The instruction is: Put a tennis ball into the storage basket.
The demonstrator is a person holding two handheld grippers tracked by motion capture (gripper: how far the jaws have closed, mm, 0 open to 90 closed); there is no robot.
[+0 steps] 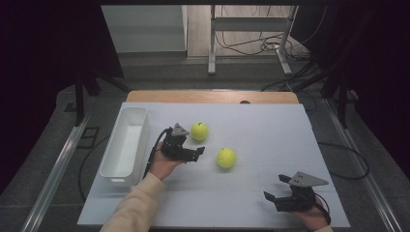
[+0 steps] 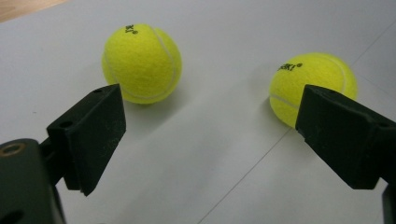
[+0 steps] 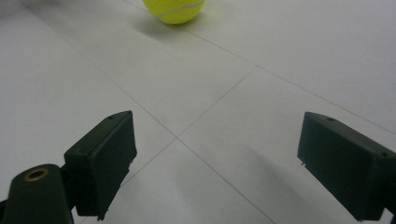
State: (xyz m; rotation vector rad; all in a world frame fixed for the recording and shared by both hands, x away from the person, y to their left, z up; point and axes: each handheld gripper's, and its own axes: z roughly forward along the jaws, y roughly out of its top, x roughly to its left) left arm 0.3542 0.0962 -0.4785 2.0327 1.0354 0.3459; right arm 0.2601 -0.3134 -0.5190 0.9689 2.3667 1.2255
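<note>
So there are two yellow tennis balls sitting on the white table [image 1: 270, 125], pretty much mid-table and a little apart from each other. The left gripper [image 1: 192, 145] is hovering right by them with its jaws spread wide, nothing in between them. From above, the farther ball [image 1: 199, 131] sits just beside the gripper's top, and the nearer ball [image 1: 226, 157] is off to its right. In the left gripper view you can see both balls past the open jaws, the farther ball [image 2: 142, 63] behind the left jaw and the nearer ball [image 2: 312, 86] partly tucked behind the right jaw, neither one touched. The right gripper [image 1: 276, 188] is down at the near right corner of the table, well apart from the balls, jaws also wide open and holding nothing; its own view just catches the bottom of one ball [image 3: 174, 10] at the top edge. A long white bin [image 1: 126, 145] stands along the left side of the table, near the left hand [image 1: 164, 166].
</note>
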